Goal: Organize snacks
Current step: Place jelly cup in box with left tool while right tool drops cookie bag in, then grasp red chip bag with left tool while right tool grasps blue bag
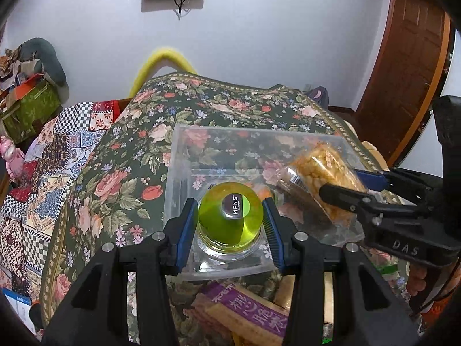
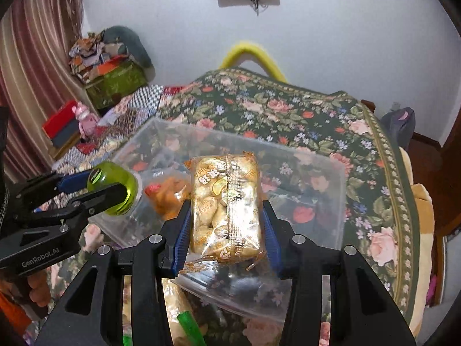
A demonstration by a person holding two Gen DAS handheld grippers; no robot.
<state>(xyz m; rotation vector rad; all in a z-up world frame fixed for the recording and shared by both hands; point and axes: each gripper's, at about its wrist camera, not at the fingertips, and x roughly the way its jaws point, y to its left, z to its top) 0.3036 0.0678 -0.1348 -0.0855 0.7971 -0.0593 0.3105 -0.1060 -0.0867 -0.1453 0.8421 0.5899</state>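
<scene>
Your left gripper [image 1: 230, 219] clamps the green jelly cup [image 1: 230, 216]; your right gripper [image 2: 226, 216] clamps the cracker packet [image 2: 226, 204], both over the clear bin [image 1: 178, 155], an orange snack bag [image 2: 167, 199] between them.

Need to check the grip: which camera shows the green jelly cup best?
Left wrist: the jelly cup sits centred between the left gripper pads, label readable. The right wrist view shows it only side-on at the edge, partly hidden by a finger.
</scene>
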